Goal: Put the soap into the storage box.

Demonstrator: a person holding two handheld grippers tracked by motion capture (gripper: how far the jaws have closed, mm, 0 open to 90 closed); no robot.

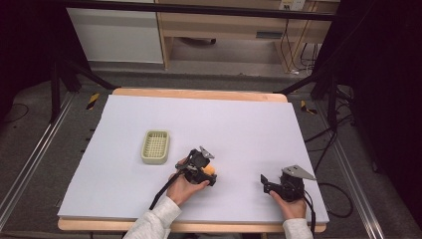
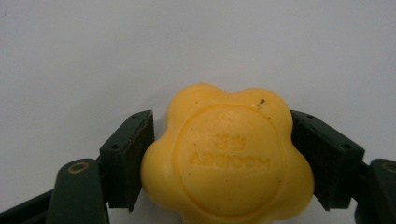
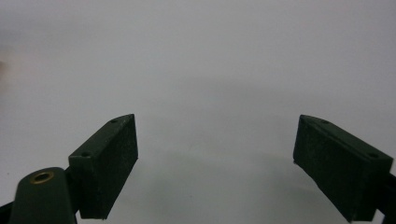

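A yellow flower-shaped soap bar [image 2: 227,154] with raised lettering sits between the jaws of my left gripper [image 2: 224,158], and both pads press against its sides. In the high view the soap bar [image 1: 210,171] shows as an orange-yellow patch at the tip of the left gripper [image 1: 209,174], near the table's middle front. A pale yellow-green slotted soap dish [image 1: 155,147] lies on the white surface to the left of that gripper. My right gripper [image 1: 264,181] rests at the front right, and in its own view the right gripper [image 3: 217,163] stands open with bare white surface between its jaws.
The white sheet [image 1: 239,124] covers a wooden table whose far edge [image 1: 199,93] shows at the back. Black stand legs and cables lie on the floor at both sides. A wooden desk stands beyond the table.
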